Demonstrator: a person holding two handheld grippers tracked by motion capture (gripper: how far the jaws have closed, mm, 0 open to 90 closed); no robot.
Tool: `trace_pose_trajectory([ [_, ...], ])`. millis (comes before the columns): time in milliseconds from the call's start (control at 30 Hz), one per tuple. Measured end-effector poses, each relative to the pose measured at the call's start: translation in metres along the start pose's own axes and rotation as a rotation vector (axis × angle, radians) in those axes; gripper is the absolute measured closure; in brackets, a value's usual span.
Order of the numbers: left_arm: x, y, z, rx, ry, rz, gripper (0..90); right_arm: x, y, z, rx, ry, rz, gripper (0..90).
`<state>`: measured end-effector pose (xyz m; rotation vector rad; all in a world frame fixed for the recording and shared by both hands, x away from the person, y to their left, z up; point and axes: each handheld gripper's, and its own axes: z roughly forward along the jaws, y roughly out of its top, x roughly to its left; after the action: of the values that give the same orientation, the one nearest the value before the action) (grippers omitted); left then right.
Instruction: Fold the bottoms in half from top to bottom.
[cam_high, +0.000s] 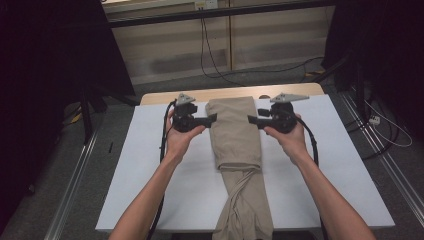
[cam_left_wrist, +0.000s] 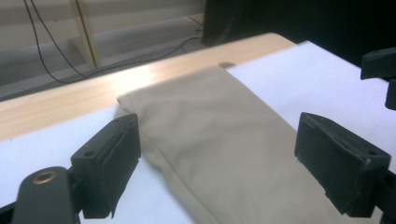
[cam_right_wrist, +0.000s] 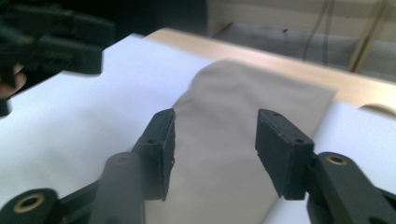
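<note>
Beige trousers (cam_high: 235, 132) lie folded lengthwise down the middle of the white table cover (cam_high: 150, 165), and their near end is bunched and hangs over the front edge. My left gripper (cam_high: 214, 119) points inward at the cloth's left edge near its far end, and my right gripper (cam_high: 250, 120) faces it at the right edge. In the left gripper view the left gripper (cam_left_wrist: 219, 140) stands wide open above the trousers (cam_left_wrist: 201, 107), gripping nothing. In the right gripper view the right gripper (cam_right_wrist: 215, 135) is open over the trousers (cam_right_wrist: 243, 88), its pads off the cloth.
A wooden table edge (cam_high: 160, 96) shows beyond the white cover. Black cables (cam_high: 210, 55) run across the grey floor behind. Dark curtains and stands flank both sides. A metal rail (cam_high: 75, 175) runs along the floor on the left.
</note>
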<state>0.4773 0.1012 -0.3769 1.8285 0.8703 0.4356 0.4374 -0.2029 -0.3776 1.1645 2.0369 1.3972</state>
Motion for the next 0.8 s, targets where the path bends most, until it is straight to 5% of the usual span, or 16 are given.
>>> trace_pose_trajectory([
  [267,-0.028,-0.048,-0.049,0.051,-0.044,0.060,13.7,0.060,-0.047,-0.033,0.096,0.146,-0.085,66.9],
  [367,-0.036,-0.069,-0.066,0.074,-0.047,0.041,15.1,0.091,-0.070,-0.039,0.205,0.190,-0.134,70.0],
  [433,-0.042,-0.085,-0.079,0.094,-0.047,0.037,15.2,0.108,-0.083,-0.042,0.228,0.223,-0.167,70.0],
  [600,-0.053,-0.113,-0.089,0.122,-0.100,0.069,19.2,0.147,-0.098,-0.039,0.257,0.322,-0.233,56.9],
  [667,-0.055,-0.114,-0.086,0.128,-0.102,0.077,19.1,0.166,-0.104,-0.035,0.290,0.364,-0.308,51.9],
  [800,-0.057,-0.114,-0.083,0.132,-0.122,0.080,18.4,0.179,-0.118,-0.026,0.355,0.375,-0.387,41.9],
])
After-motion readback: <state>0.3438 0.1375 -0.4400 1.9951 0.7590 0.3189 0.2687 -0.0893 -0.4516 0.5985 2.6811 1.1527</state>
